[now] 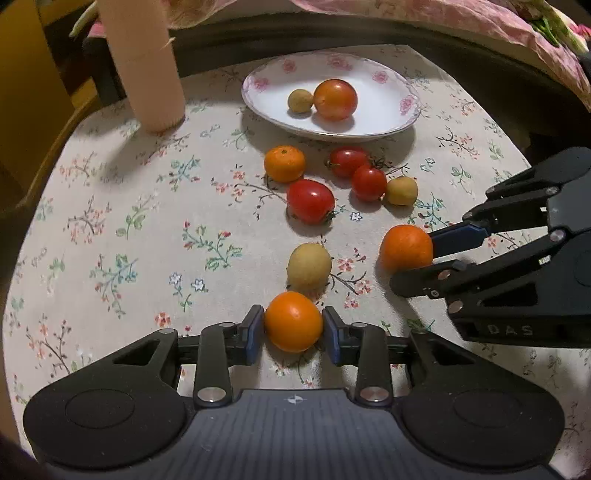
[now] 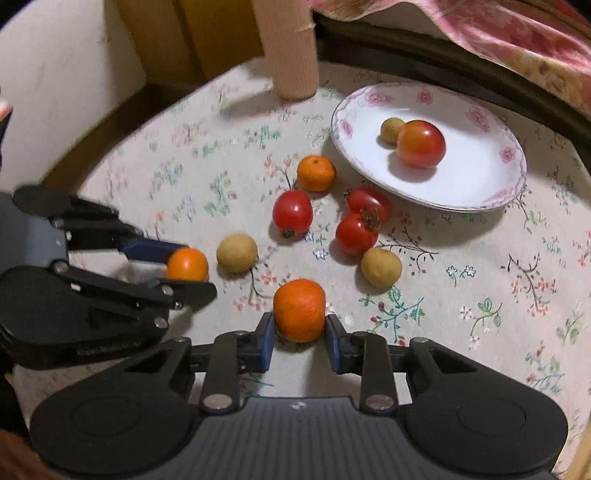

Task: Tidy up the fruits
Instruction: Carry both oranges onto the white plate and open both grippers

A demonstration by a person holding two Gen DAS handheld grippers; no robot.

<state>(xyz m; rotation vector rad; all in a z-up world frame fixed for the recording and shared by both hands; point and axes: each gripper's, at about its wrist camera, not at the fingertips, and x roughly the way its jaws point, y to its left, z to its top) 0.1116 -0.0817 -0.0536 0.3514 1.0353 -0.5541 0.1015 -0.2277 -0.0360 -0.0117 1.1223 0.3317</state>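
My left gripper (image 1: 293, 330) is shut on a small orange (image 1: 293, 321) low over the floral cloth; it also shows in the right wrist view (image 2: 187, 264). My right gripper (image 2: 300, 330) is shut on another orange (image 2: 299, 310), seen from the left wrist view (image 1: 406, 247) too. A white floral plate (image 1: 384, 110) at the back holds an orange-red tomato (image 1: 335, 99) and a small yellow fruit (image 1: 300, 100). Loose on the cloth lie a third orange (image 1: 284, 163), three red tomatoes (image 1: 310, 201) and two yellow fruits (image 1: 309, 266).
A tall pale pink cylinder (image 1: 142, 62) stands at the back left of the table. A pink floral fabric (image 1: 461, 18) lies beyond the table's dark far edge. The table's rounded edge runs along the left side (image 2: 110, 122).
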